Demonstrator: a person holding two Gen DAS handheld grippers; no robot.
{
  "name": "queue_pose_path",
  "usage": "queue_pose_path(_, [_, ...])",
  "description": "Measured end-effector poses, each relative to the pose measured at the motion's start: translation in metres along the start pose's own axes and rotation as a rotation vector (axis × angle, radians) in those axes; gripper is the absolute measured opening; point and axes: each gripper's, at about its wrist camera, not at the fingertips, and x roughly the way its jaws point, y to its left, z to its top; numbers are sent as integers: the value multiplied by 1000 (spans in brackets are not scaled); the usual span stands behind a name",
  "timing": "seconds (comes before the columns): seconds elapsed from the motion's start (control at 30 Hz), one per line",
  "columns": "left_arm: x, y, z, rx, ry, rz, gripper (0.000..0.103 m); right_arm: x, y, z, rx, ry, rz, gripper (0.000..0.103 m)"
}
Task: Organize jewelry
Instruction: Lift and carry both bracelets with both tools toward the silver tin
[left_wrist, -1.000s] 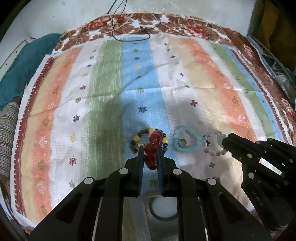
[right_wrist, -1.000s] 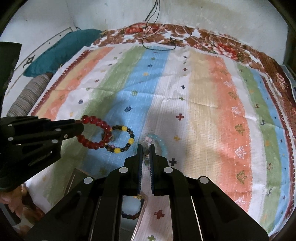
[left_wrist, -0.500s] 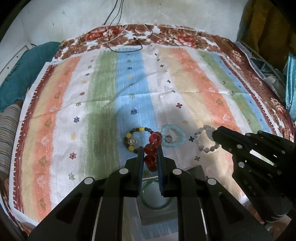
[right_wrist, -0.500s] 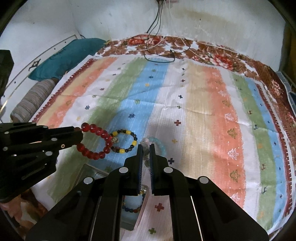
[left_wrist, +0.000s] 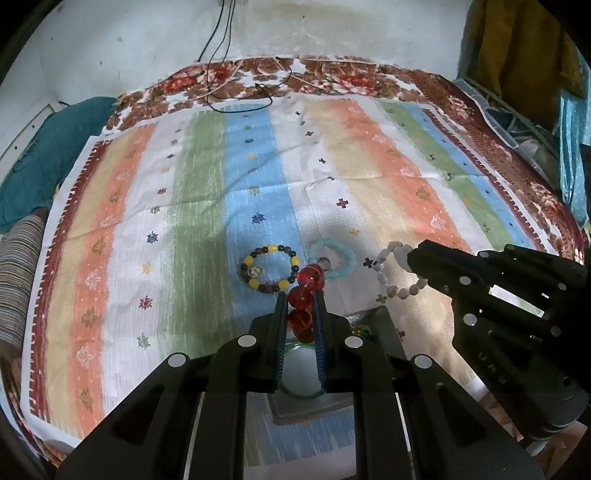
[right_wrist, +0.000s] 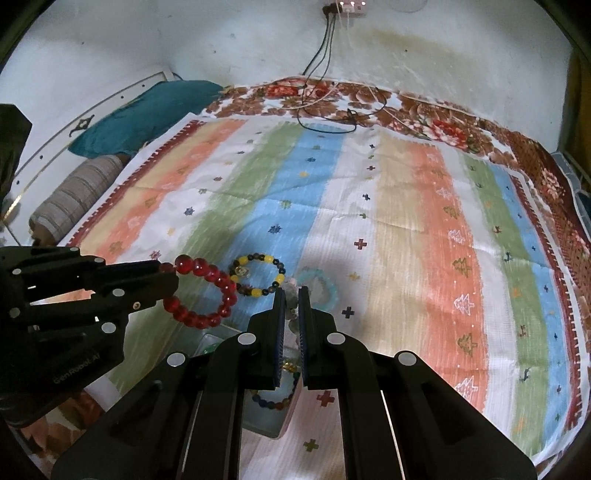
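Note:
My left gripper (left_wrist: 300, 295) is shut on a red bead bracelet (left_wrist: 307, 278), which hangs as a loop (right_wrist: 221, 284) above the striped cloth. To its right, my right gripper (right_wrist: 291, 291) is shut on a pale pink-white bead bracelet (left_wrist: 400, 291), only a few beads of which show between the fingers in the right wrist view. A yellow-and-black bracelet (left_wrist: 272, 248) and a light blue bracelet (left_wrist: 347, 258) lie on the cloth just beyond both grippers. Under the grippers sits a clear tray (left_wrist: 384, 321) with a green bangle (left_wrist: 295, 393) and a multicoloured bracelet (right_wrist: 273, 404) in it.
The striped cloth (left_wrist: 207, 192) covers a bed with a floral blanket (left_wrist: 332, 74) at the far end, where cables (right_wrist: 325, 107) run down from the wall. A teal pillow (right_wrist: 147, 110) and a striped bolster (right_wrist: 81, 192) lie at the left.
Both grippers have risen and drawn back toward the near edge with their bracelets. More of the tray now shows beneath them, and more of the far wall is in view.

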Motion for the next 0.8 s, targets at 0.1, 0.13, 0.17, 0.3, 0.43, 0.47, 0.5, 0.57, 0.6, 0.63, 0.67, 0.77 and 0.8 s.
queue_pose_path(0.1, [-4,-1,-4,1,-6,-6,13,-4,3,-4,-6,-3,6,8])
queue_pose_path(0.13, [-5,-1,-5,2,-8,-7,13,-5,4,-6,-9,-4,7,8])
queue_pose_path(0.17, [-7,-2,-6,6,-11,-7,13,-7,5,-7,-11,-5,9,8])
queue_pose_path(0.3, [-12,-6,-14,27,-19,4,13,-12,11,-16,-22,-3,16,8])
queue_pose_path(0.43, [-14,-7,-21,38,-19,10,13,-14,15,-24,-30,6,20,8])
queue_pose_path(0.47, [-15,-8,-22,39,-19,12,13,-15,16,-26,-31,8,21,8])
queue_pose_path(0.5, [-15,-8,-24,41,-21,17,13,-15,16,-28,-33,12,23,8])
queue_pose_path(0.57, [-16,-7,-27,39,-20,21,13,-15,18,-30,-35,13,23,8])
queue_pose_path(0.6, [-16,-7,-28,37,-18,20,13,-16,20,-31,-36,14,25,8])
queue_pose_path(0.63, [-16,-6,-30,36,-16,20,13,-16,20,-32,-37,13,26,8])
queue_pose_path(0.67, [-17,-6,-32,35,-15,21,13,-17,20,-33,-37,13,28,8])
queue_pose_path(0.77, [-17,-6,-36,36,-10,23,13,-17,22,-36,-40,17,34,8])
queue_pose_path(0.8, [-17,-6,-37,36,-8,23,13,-17,23,-37,-43,20,36,8])
